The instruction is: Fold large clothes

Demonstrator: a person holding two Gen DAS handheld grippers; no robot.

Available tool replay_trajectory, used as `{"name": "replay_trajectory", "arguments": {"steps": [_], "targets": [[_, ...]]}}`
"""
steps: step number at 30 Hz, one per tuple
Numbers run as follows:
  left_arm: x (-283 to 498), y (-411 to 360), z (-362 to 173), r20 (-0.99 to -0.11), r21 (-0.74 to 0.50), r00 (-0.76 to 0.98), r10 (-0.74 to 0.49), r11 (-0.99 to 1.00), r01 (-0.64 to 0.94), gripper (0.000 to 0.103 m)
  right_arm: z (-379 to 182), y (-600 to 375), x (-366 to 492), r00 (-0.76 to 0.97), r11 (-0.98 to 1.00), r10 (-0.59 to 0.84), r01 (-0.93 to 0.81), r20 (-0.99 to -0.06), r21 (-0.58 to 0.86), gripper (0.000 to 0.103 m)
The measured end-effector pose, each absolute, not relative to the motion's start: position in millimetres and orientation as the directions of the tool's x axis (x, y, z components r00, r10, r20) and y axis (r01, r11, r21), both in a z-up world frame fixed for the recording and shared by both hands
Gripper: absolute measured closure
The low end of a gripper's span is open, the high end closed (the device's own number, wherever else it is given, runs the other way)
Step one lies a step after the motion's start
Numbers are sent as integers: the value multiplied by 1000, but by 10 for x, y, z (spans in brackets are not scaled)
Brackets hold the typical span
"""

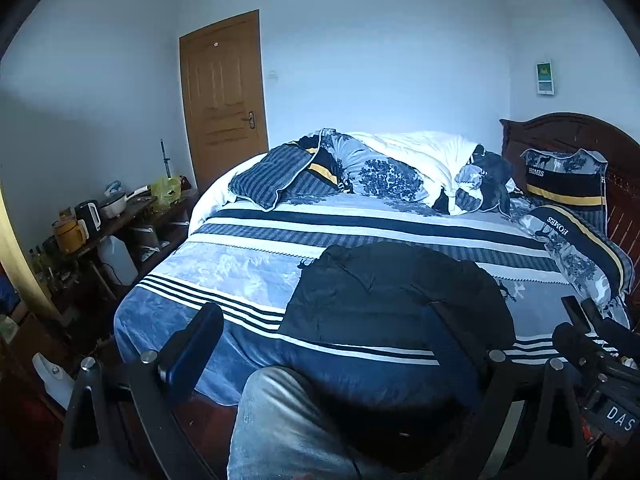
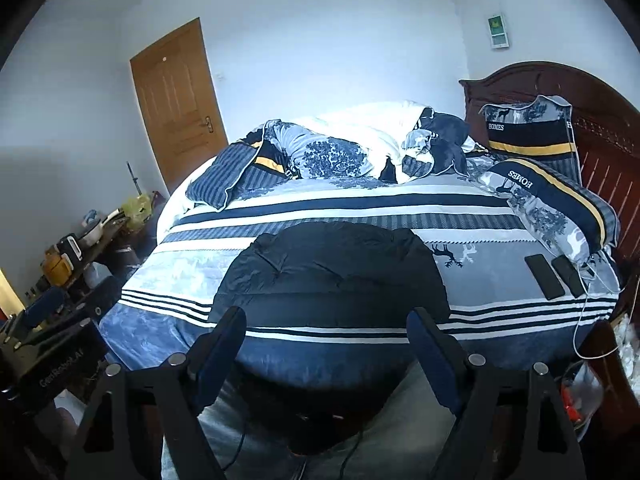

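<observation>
The dark padded garment (image 2: pixel 332 272) lies folded into a compact, puffy shape on the striped bedspread (image 2: pixel 360 208), near the bed's front edge. Both the left gripper (image 1: pixel 320 340) and the right gripper (image 2: pixel 326 344) stand wide open, empty. The pillows (image 2: pixel 532 136) read "HOMES".

The right gripper (image 2: pixel 326 340) hangs above the near edge of the bed (image 2: pixel 160 320), its blue fingers (image 2: pixel 222 344) spread wide with nothing between them. Beyond them a dark jacket (image 2: pixel 332 276) lies folded on the striped blue cover. Two phones (image 2: pixel 544 276) rest to its right, near a pillow (image 2: pixel 552 204) against the wooden headboard (image 2: pixel 600 120).
</observation>
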State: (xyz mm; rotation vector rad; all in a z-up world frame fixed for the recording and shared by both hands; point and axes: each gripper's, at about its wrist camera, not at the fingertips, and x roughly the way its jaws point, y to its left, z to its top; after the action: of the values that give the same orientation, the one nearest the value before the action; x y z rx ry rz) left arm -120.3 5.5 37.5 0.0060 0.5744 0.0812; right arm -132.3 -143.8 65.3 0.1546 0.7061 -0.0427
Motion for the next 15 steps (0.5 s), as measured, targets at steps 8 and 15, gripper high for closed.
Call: {"name": "replay_trajectory", "arguments": {"steps": [8, 15], "targets": [[-1197, 60, 367, -553, 22, 830, 74, 997, -74, 4, 643, -1437, -1322, 760, 988, 15, 89, -650, 126, 18], [-1203, 57, 366, -560, 19, 826, 64, 998, -65, 4, 654, -1440, -1323, 762, 988, 14, 89, -648, 126, 18]]}}
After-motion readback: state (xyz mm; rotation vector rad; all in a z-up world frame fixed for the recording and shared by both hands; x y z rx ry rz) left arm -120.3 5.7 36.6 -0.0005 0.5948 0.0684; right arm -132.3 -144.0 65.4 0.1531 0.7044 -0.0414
